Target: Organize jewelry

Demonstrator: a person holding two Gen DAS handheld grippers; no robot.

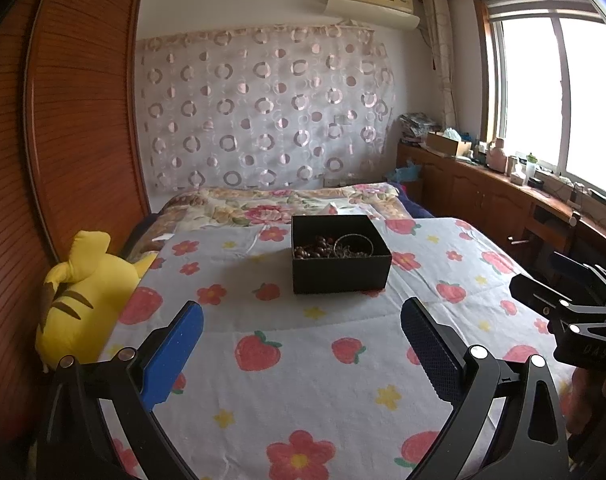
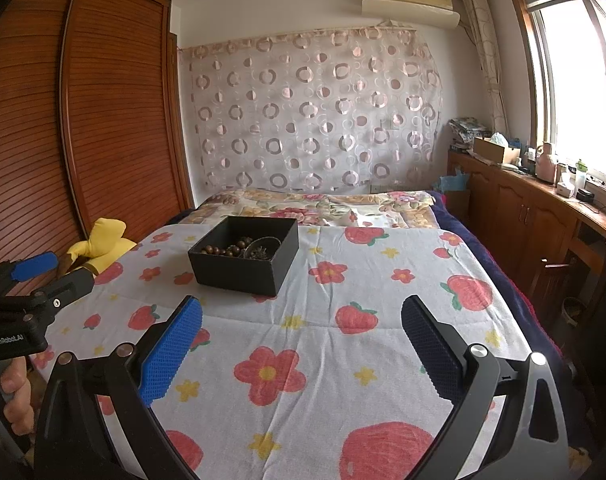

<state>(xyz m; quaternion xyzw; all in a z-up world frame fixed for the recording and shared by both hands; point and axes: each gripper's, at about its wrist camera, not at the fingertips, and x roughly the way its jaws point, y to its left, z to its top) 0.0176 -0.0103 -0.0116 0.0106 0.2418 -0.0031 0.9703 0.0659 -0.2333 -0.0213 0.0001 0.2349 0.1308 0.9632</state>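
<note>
Strawberry-and-flower bedspread covers the bed before you. Your left gripper and right gripper both hover above it, fingers spread wide and empty. Ahead sits a black box — dark beads and a bangle inside — beside a yellow plush toy.

Home bedroom: bed, wardrobe, curtained window.
</note>
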